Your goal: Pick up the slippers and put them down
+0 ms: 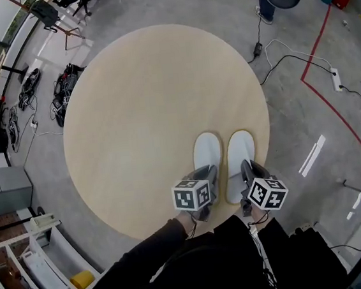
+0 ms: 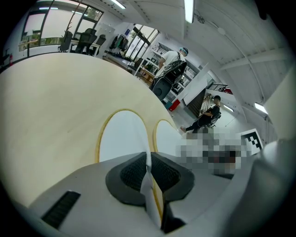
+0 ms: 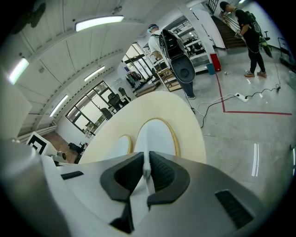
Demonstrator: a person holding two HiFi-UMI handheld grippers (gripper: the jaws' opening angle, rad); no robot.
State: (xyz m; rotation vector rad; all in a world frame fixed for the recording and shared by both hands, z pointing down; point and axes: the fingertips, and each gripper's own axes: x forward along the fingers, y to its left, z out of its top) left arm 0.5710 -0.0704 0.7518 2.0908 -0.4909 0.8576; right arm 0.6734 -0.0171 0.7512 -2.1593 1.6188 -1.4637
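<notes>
Forearms (image 1: 157, 241) slope down; left hand-held gripper (image 2: 149, 162) pinches left slipper (image 1: 207, 150), right hand-held gripper (image 3: 147, 171) right slipper (image 1: 241, 150).

A round beige table (image 1: 132, 113) is sitting on a grey concrete floor (image 1: 293, 116), with a red tape line (image 1: 316, 45) running at 2 o'clock and tangled cables (image 1: 65, 88) lying at 10 o'clock. Ceiling strip lights (image 3: 99, 21) are glowing, and tall windows (image 3: 90, 106) are letting in daylight.
</notes>
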